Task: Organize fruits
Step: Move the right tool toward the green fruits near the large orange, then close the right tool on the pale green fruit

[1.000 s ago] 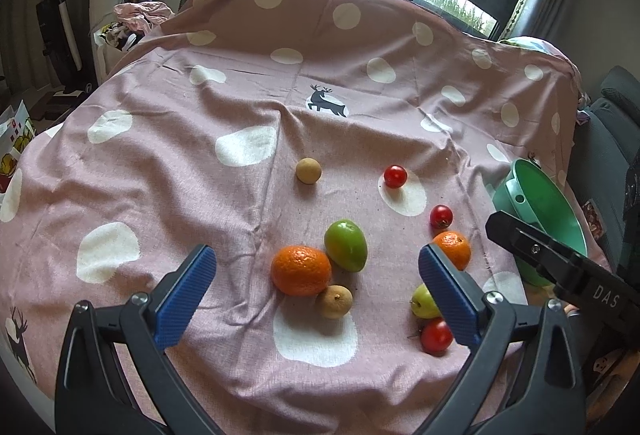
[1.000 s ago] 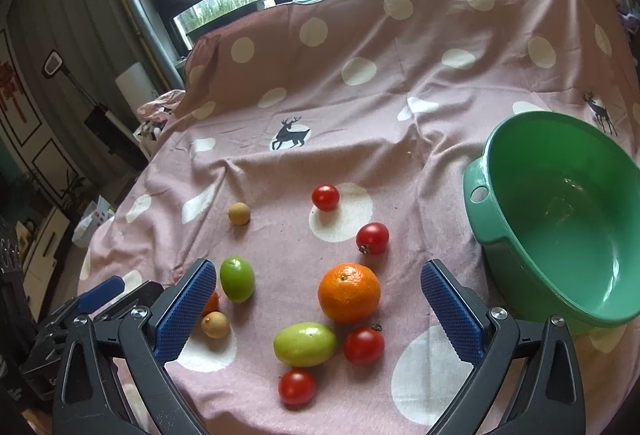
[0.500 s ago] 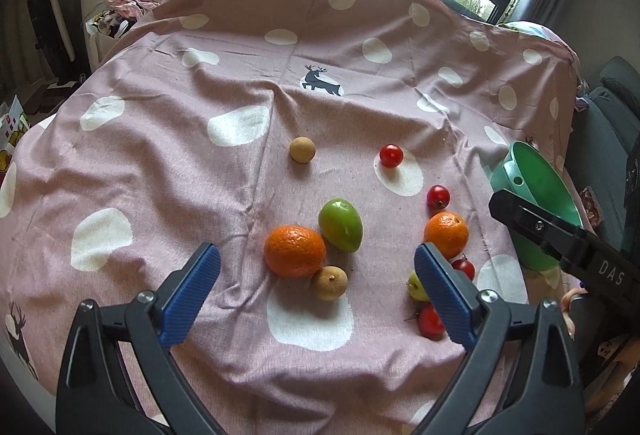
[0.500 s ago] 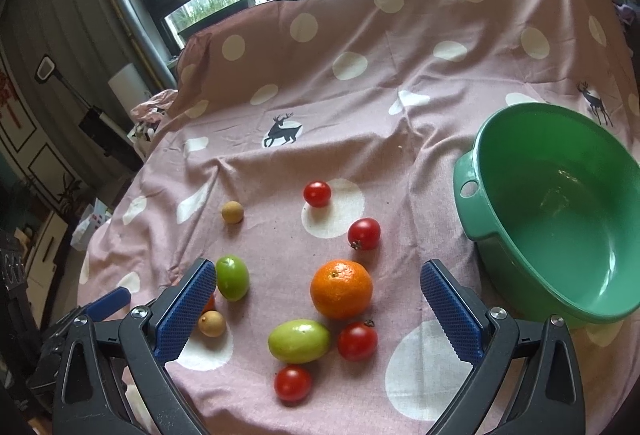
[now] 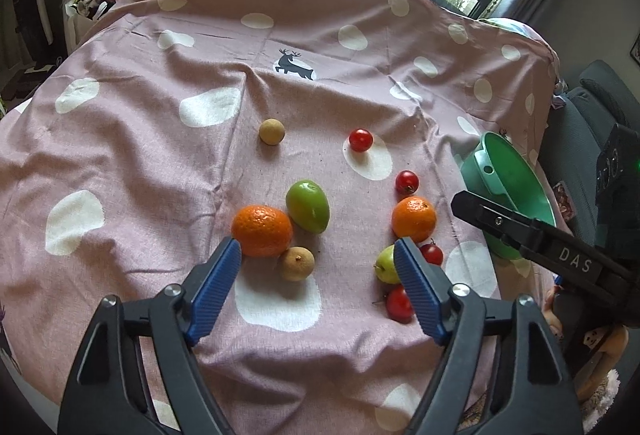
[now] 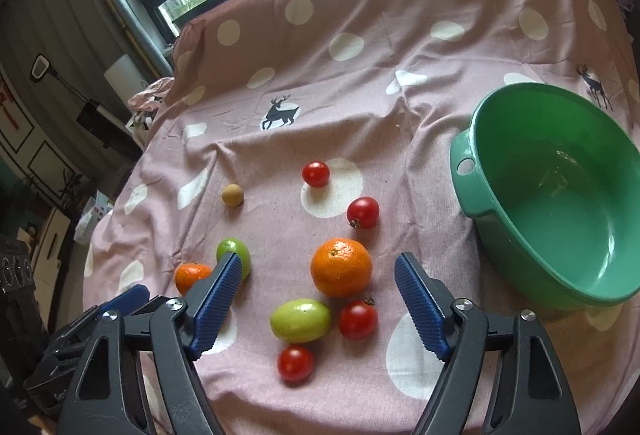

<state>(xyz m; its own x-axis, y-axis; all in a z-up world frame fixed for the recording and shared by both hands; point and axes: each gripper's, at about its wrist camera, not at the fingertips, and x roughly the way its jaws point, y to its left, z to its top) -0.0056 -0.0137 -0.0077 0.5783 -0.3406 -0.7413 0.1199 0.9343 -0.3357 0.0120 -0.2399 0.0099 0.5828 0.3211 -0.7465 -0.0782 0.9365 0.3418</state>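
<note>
Both grippers, left (image 5: 316, 263) and right (image 6: 318, 277), are held open and empty; the orange (image 6: 341, 267) lies centred just ahead of the right, probably nearer it; the green basin (image 6: 476, 203) sits right of the orange.

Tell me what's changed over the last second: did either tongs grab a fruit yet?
No grab yet. Both tongs have eased forward and lower over the fruit: the left tongs now frame the brown longan, the right tongs the nearer orange. Both are open and empty, as before. The fruits lie where they were on the pink cloth, and the green basin holds nothing.
</note>
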